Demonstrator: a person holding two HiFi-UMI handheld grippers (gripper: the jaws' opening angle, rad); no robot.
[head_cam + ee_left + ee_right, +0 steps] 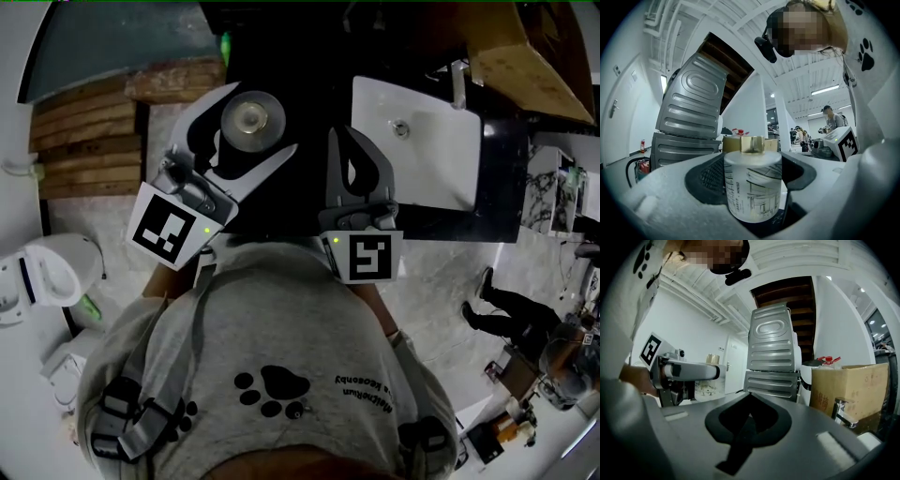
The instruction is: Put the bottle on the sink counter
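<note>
Frosted white bottle [752, 185] w/ black line-drawing print, gold cap [751, 144].

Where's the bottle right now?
The bottle is clamped in the left hand-held gripper, upper centre-left of the head view, left of the white sink.

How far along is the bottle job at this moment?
Done: the bottle is picked up, clamped in the left gripper. In hand: it is held in the air, short of the sink counter. Left: reach the counter, set it down, release. The right gripper is shut and empty.
</note>
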